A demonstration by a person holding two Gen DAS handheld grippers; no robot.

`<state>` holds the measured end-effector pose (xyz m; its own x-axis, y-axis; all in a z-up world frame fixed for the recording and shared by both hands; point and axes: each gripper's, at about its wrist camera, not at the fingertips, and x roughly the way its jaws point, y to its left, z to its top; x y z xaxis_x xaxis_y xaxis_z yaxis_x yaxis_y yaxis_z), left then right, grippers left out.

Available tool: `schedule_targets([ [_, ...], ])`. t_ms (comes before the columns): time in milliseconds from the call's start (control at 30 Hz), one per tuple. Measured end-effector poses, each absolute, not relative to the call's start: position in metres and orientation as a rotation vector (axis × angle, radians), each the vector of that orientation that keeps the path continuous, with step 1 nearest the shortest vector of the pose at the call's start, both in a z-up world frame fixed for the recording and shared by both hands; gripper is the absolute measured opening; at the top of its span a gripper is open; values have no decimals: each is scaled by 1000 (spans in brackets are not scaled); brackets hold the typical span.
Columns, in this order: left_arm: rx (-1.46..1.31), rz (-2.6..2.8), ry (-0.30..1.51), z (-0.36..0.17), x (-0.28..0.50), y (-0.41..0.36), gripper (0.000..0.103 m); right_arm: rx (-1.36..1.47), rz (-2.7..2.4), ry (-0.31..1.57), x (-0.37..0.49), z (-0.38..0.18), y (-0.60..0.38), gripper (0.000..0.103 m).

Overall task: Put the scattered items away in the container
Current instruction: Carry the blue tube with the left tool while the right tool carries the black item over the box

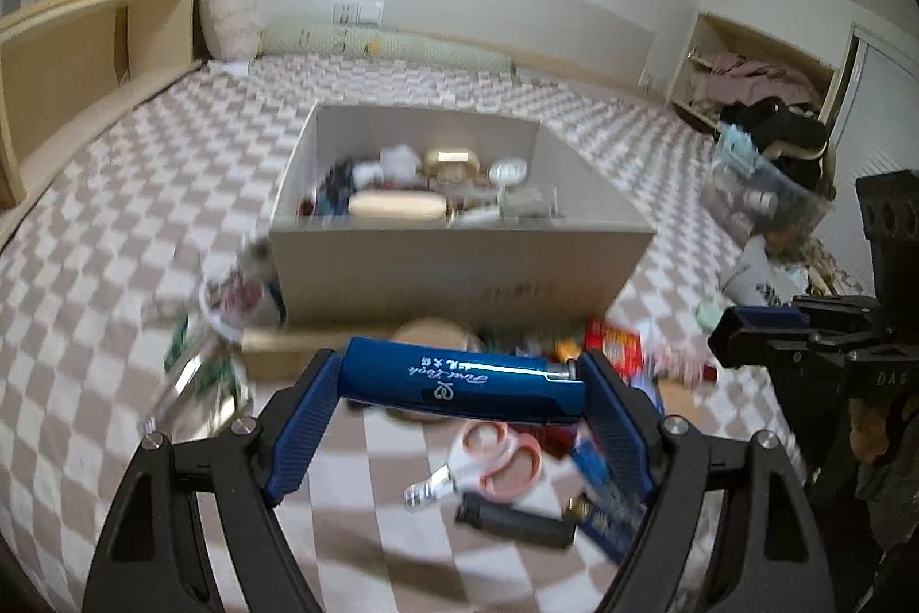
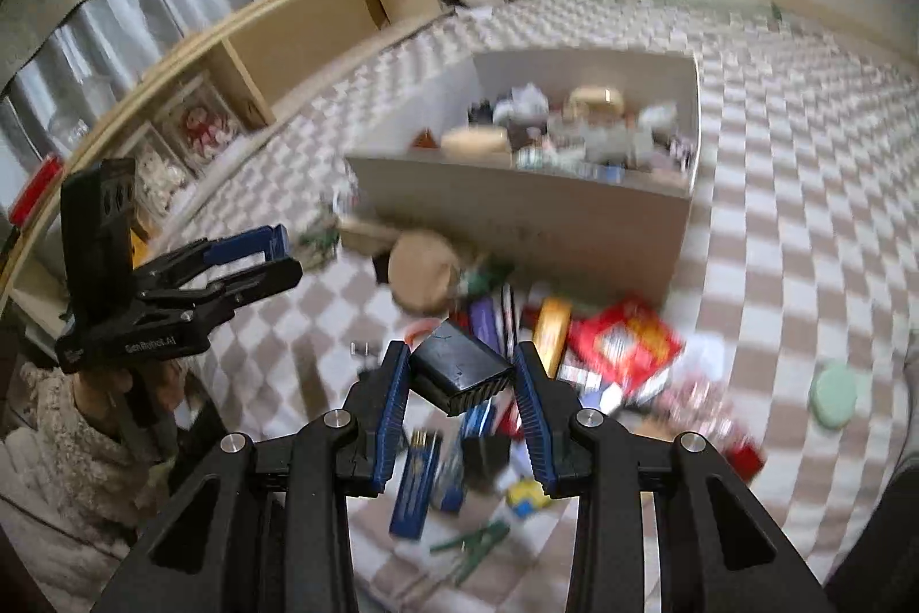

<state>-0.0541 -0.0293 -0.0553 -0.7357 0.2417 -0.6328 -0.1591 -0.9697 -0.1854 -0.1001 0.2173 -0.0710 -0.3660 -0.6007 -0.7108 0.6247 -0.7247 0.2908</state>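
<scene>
My left gripper (image 1: 459,377) is shut on a long blue case (image 1: 459,380) with white script, held crosswise above the checkered bedspread. My right gripper (image 2: 462,371) is shut on a small black box (image 2: 462,367), tilted between the blue pads. The white container (image 1: 459,262) (image 2: 534,222) stands just beyond both, holding several items. Scattered items lie below: pink-handled scissors (image 1: 497,458), a black cylinder (image 1: 514,521), a red packet (image 2: 626,343), a round tan lid (image 2: 422,271), a blue pen pack (image 2: 416,484). The right gripper (image 1: 764,337) shows at the left wrist view's right edge, the left gripper (image 2: 275,251) at the right wrist view's left.
A wooden shelf unit (image 2: 298,38) runs along the bed's left side. A clear bin (image 1: 764,199) of clutter and piled clothes (image 1: 758,84) sit at the right. A green round disc (image 2: 833,394) lies apart on the bedspread. A person's fleece sleeve (image 2: 69,452) is at lower left.
</scene>
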Motion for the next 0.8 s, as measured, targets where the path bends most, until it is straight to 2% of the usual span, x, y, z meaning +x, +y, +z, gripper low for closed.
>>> schedule_targets([
  [433, -895, 2763, -199, -14, -114, -27, 83, 946, -2285, 7, -169, -24, 213, 37],
  [800, -993, 2768, -164, -34, -156, -31, 83, 1017, -2324, 0, -207, -53, 198, 37],
])
